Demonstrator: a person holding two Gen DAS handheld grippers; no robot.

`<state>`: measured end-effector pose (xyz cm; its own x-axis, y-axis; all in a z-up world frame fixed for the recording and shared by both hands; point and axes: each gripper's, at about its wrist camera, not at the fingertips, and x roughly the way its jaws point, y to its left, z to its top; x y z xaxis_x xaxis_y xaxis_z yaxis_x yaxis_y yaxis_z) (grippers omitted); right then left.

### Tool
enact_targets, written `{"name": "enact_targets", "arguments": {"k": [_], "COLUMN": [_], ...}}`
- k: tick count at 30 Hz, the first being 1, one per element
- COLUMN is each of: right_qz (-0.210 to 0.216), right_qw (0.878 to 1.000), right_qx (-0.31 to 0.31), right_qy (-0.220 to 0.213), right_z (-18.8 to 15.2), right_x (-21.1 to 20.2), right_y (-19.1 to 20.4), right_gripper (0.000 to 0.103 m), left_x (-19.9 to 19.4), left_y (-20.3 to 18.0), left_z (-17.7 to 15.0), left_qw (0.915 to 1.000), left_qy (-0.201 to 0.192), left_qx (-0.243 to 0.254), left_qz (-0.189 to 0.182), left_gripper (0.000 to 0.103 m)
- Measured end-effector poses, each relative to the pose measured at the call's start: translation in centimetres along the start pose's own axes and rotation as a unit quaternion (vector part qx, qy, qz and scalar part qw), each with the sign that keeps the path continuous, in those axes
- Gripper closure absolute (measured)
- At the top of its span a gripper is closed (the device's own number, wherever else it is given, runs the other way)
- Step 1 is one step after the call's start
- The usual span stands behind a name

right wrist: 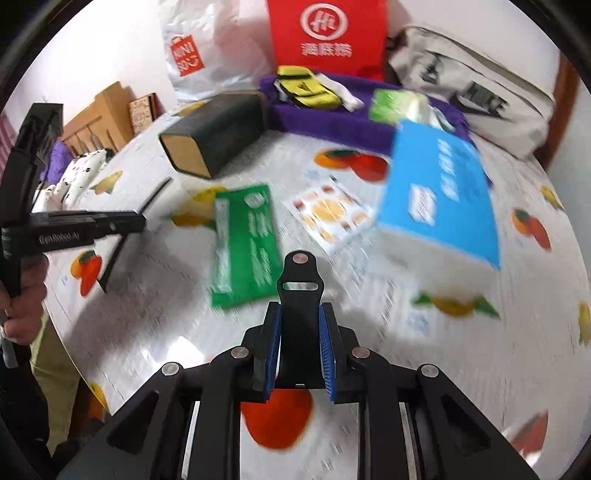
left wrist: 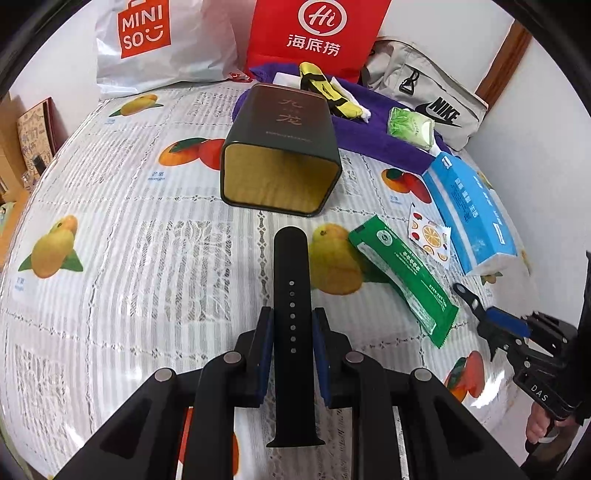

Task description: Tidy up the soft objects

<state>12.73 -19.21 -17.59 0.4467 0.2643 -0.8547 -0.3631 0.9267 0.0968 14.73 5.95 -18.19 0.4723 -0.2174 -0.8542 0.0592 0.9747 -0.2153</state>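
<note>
Black watch strap, holed half [left wrist: 291, 325]: held lengthwise between the blue pads of the left gripper [left wrist: 291, 321], which is clamped on its edges. Its rounded tip extends forward past the fingertips, above the table; its lug end hangs back toward the camera.

Black watch strap, buckle half [right wrist: 300, 291]: clamped the same way between the blue pads of the right gripper [right wrist: 300, 317]. The end with the slot and metal stud projects beyond the fingertips. This view is motion-blurred.

Both halves are held clear of the fruit-print tablecloth [left wrist: 129, 258], well apart from each other.

Surroundings: a dark tin [left wrist: 280, 162] lies on its side ahead of the left gripper, open mouth toward the camera. To its right lie a green sachet [left wrist: 402, 280], a small fruit-print packet [left wrist: 430, 236] and a blue tissue pack [left wrist: 469, 214]. Behind, a purple cloth [left wrist: 373, 125] carries a yellow-and-black item [left wrist: 327, 90] and a green-white packet [left wrist: 410, 127]. At the back stand a white shopping bag [left wrist: 162, 44], a red bag [left wrist: 317, 33] and a grey pouch [left wrist: 424, 92].

A hand [right wrist: 26, 306] grips the left tool's handle.
</note>
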Motion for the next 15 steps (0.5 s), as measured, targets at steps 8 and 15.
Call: {"name": "enact_targets", "arguments": {"k": [8,15], "right_qz": [-0.021,-0.023], "right_qw": [0.999,0.998], "right_qx": [0.05,0.06], "right_qy": [-0.006,-0.023], "right_z": [-3.1,-3.2], "right_x": [-1.8,-3.4], "right_y": [-3.2,-4.0], "right_gripper": [0.083,0.083], "left_x": [-1.0,-2.2], "left_y": [-0.3,-1.2], "left_z": [-0.6,-0.5], "left_qw": [0.9999,0.9997], "left_qy": [-0.004,-0.011], "left_qx": [-0.007,-0.015], "left_qz": [0.011,0.016], "left_gripper": [0.083,0.083]}}
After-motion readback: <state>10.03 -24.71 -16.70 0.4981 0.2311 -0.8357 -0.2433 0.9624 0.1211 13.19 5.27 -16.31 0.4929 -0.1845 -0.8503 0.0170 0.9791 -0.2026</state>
